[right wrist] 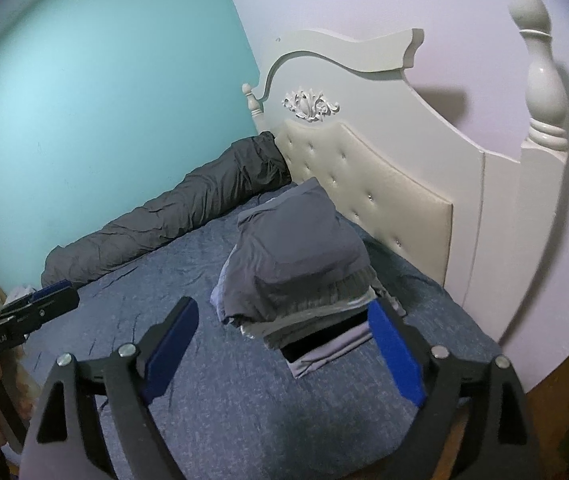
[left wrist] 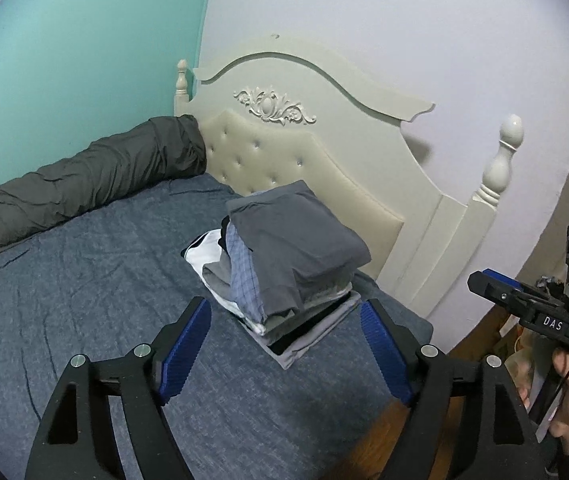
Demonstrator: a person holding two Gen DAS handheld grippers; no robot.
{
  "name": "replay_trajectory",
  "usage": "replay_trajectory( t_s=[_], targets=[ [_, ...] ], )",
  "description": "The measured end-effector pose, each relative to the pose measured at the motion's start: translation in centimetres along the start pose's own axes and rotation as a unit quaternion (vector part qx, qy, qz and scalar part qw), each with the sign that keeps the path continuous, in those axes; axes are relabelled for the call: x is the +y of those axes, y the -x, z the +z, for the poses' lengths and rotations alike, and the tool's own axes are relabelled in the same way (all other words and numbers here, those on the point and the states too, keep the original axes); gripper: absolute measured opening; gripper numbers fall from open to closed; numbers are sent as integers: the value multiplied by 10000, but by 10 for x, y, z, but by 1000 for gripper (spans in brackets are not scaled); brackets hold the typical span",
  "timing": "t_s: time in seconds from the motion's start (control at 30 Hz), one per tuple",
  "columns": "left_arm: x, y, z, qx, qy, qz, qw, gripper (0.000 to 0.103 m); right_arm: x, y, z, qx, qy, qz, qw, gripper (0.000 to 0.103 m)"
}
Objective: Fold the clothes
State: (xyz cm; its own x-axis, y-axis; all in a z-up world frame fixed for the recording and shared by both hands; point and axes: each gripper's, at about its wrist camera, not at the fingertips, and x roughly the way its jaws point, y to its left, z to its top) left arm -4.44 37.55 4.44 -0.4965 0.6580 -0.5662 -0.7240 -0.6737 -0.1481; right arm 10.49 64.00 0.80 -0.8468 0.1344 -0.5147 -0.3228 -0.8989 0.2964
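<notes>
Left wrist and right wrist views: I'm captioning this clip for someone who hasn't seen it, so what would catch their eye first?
The stack of folded clothes stands out first, sitting on the blue bedspread near the headboard, topped by a dark grey garment. Behind it rises the cream tufted headboard with its carved ornament. In front, the left gripper and right gripper stand open and empty.

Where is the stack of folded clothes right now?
The stack of folded clothes sits on the blue bed sheet, center of both wrist views, beside the padded headboard and well apart from the dark rolled blanket along the teal wall.
</notes>
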Motion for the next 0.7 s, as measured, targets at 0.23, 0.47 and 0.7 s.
replay_trajectory(
  t_s=[0.23,0.47,0.7],
  targets=[
    [-7,28,-14,-152,-136,59,9998,89,14,29,-14,-160,117,-210,9996,97],
    [-7,50,-32,-325,-179,97,9993,96,22,50,-30,-255,83,-309,9992,100],
    [-6,72,-47,-494,-155,226,9984,102,32,68,-42,-355,114,-393,9985,101]
  ],
)
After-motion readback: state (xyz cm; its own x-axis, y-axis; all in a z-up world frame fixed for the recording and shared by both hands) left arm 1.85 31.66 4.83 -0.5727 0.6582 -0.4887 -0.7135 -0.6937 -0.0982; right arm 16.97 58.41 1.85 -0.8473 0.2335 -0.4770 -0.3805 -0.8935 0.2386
